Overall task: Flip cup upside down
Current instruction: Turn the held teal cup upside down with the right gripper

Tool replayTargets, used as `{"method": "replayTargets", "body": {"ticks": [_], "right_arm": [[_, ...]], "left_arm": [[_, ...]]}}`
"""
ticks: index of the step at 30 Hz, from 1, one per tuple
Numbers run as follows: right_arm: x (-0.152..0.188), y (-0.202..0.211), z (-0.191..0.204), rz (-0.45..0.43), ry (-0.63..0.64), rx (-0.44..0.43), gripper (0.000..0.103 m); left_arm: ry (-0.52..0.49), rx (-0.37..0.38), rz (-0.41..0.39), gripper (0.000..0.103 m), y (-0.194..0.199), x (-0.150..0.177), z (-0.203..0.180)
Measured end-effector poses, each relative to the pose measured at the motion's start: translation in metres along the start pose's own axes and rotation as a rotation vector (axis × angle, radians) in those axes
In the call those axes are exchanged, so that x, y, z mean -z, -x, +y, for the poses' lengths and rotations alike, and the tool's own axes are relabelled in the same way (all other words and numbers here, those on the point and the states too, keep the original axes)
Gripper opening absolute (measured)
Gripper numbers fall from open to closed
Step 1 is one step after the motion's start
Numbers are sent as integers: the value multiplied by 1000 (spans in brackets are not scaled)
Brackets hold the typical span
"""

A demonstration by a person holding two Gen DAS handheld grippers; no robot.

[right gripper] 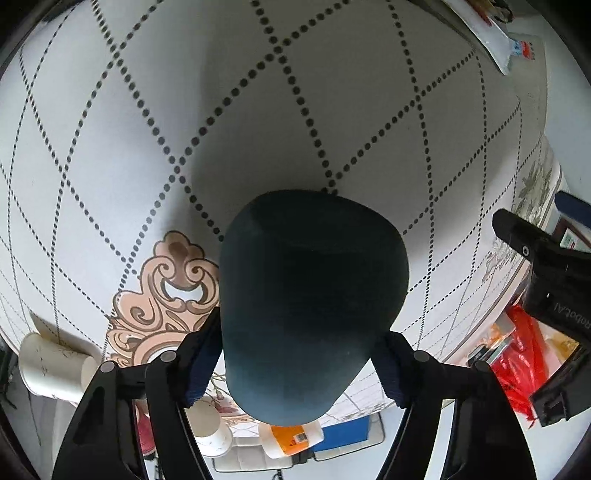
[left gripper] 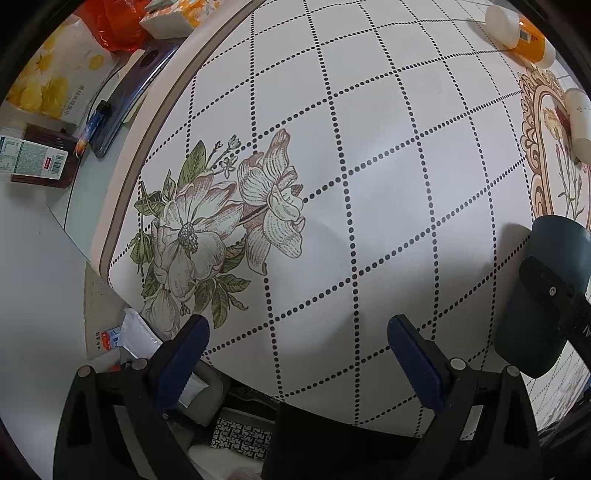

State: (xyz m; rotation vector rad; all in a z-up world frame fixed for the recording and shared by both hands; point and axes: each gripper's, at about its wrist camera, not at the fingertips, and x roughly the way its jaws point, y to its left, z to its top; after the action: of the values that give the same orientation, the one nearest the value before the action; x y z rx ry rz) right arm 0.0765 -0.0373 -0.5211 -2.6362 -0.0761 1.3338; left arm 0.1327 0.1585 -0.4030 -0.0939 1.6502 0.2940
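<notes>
A dark blue cup (right gripper: 310, 306) fills the middle of the right wrist view, held between the blue pads of my right gripper (right gripper: 299, 358), which is shut on its sides. Its closed base points away from the camera, above the white dotted tablecloth (right gripper: 258, 110). The same cup (left gripper: 543, 295) shows at the right edge of the left wrist view, with a black finger of the right gripper across it. My left gripper (left gripper: 299, 339) is open and empty above the tablecloth (left gripper: 369, 166), to the left of the cup.
An orange and white bottle (left gripper: 521, 33) and a white tube (left gripper: 580, 118) lie at the table's far right. A white paper cup (right gripper: 55, 373) lies at lower left. Packages, a red bag (left gripper: 114, 26) and a phone (left gripper: 122, 96) lie beyond the table edge.
</notes>
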Motion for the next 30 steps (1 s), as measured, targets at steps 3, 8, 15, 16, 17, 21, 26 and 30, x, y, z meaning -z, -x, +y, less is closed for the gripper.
{"method": "replayTargets", "body": {"ticks": [3,8,15,16,17,21,26,30], "right_arm": [[0,0,-3,-1,-39,2,74],[-1,2,-11,-3,-119,0,74],[0,7,-22,7,-265,-35,73],[2,8,-25,12,-299,-45,73],[4,8,-28,17,-329,-53,73],[14,6,-41,35,-495,-124,73],[32,1,-58,40,-741,-235,73],[50,-4,-65,43,-948,-316,73]], "left_arm": [[-4,-4,-3,99,0,2,-1],[-11,-15,-11,99,3,7,-2],[-17,-35,-25,99,10,9,0],[-18,-39,-28,99,12,9,0],[-20,-40,-30,99,13,8,0],[-33,-52,-43,99,21,4,-1],[-48,-75,-65,99,31,0,-6],[-58,-73,-74,99,38,-3,-10]]}}
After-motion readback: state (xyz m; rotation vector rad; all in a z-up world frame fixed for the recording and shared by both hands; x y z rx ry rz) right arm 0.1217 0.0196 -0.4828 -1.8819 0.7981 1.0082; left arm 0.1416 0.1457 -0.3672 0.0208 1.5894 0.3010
